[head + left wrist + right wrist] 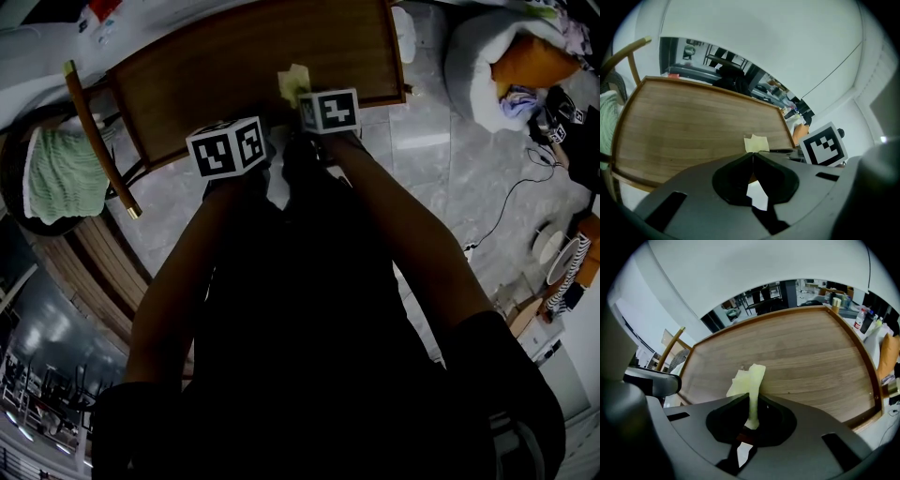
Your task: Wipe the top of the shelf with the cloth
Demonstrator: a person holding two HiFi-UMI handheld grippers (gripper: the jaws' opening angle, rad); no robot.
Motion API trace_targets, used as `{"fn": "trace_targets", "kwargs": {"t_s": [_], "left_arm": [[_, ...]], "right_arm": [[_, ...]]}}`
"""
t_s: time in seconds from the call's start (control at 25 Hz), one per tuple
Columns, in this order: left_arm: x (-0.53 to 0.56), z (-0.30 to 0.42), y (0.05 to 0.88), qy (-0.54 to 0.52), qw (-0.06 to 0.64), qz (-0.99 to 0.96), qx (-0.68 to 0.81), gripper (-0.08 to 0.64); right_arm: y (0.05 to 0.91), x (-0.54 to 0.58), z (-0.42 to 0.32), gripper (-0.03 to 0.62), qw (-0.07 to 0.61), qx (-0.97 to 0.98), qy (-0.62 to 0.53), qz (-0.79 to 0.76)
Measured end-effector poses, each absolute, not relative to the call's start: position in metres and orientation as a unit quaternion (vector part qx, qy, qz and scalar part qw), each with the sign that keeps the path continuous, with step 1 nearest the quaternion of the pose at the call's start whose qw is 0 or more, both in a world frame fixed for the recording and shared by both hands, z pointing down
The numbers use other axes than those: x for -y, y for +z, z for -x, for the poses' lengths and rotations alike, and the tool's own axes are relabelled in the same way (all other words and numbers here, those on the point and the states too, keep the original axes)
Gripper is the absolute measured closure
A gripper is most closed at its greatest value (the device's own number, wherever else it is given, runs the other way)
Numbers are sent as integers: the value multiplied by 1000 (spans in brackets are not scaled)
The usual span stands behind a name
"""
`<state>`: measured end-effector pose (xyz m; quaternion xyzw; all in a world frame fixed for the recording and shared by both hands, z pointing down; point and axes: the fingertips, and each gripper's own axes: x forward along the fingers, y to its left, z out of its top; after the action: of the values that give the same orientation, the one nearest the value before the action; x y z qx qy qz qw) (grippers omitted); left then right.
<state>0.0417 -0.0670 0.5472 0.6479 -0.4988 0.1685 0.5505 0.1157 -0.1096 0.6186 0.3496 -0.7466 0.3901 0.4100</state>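
Observation:
The shelf's wooden top [234,66] has a raised rim and fills the upper middle of the head view. A small pale yellow cloth [293,84] rests on it near the front edge. My right gripper [753,397] is shut on the cloth [749,380], which sticks up between the jaws over the wood [811,348]. In the head view only its marker cube shows on the right gripper [329,111]. My left gripper [753,153] is shut with nothing in it, just left of the cloth [756,143], at the front of the shelf top [693,131]. Its cube marks the left gripper [228,147].
A wooden chair [98,136] with a green towel [61,173] stands left of the shelf. A white beanbag [487,66] with an orange cushion lies at the right, above a cable [506,202] and shoes [567,272] on the tiled floor. Bottles [860,317] stand beyond the shelf's right end.

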Motion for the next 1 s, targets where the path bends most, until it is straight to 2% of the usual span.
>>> {"fn": "trace_targets", "kwargs": {"t_s": [0.44, 1.0], "left_arm": [[103, -111, 541, 168, 542, -668, 482, 549], [106, -119, 536, 159, 543, -672, 478, 549]], "right_arm": [[614, 143, -202, 550, 394, 730, 402, -388], [603, 172, -295, 551, 391, 665, 367, -520]]}}
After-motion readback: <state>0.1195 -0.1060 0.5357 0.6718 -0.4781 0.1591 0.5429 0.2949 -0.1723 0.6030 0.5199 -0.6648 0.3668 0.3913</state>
